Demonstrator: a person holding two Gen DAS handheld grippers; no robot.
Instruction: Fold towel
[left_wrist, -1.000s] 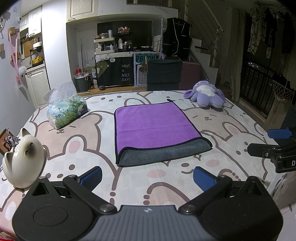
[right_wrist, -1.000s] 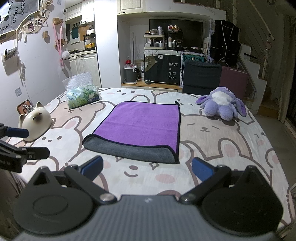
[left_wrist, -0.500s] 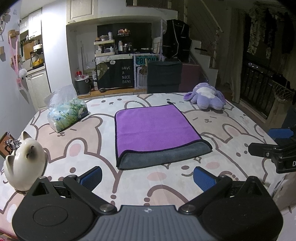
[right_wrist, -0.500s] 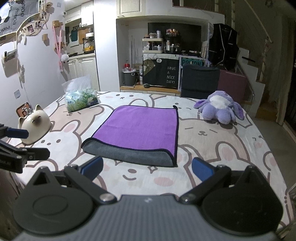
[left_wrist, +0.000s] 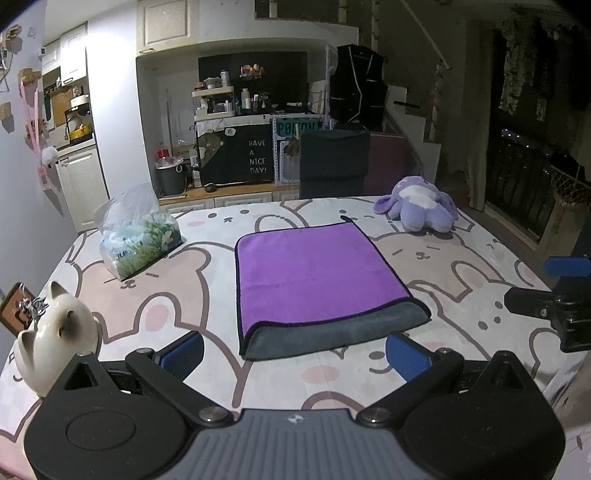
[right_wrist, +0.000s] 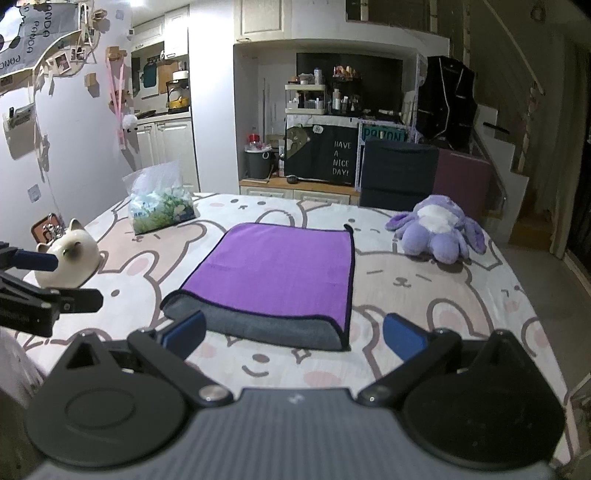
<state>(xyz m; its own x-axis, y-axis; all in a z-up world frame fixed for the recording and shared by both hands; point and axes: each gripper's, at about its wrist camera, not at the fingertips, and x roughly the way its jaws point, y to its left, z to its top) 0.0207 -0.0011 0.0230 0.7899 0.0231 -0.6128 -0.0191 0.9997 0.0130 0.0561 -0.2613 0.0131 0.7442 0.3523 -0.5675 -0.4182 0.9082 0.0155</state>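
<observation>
The towel (left_wrist: 317, 280) lies flat on the table (left_wrist: 461, 273), directly ahead of both tongs, purple face up with a grey band showing along the near edge; this suggests one fold is already made, with the purple layer stopping short of the near edge. The left tongs (left_wrist: 293, 352) hang above the table just short of that near edge, jaws spread wide and gripping nothing. The right tongs (right_wrist: 293, 334) sit in the same attitude, jaws wide apart and empty, with the grey band visible between and just beyond the blue pads (right_wrist: 402, 338). Judged from this layout, the step in hand is the approach for the next fold. To do it well, bring each pair of tongs to a separate near corner of the towel, the left tongs to the corner on their side and the right tongs to theirs. Slide the lower jaw under all layers so that grey and purple cloth are pinched together; a grip on the top layer alone would open the existing fold. Lift both corners evenly and carry them in parallel. Keep clear of the cat figure (left_wrist: 55, 339) left of the left tongs, the tissue pack (left_wrist: 138, 236) ahead left, and the plush toy (right_wrist: 437, 230) ahead right.
</observation>
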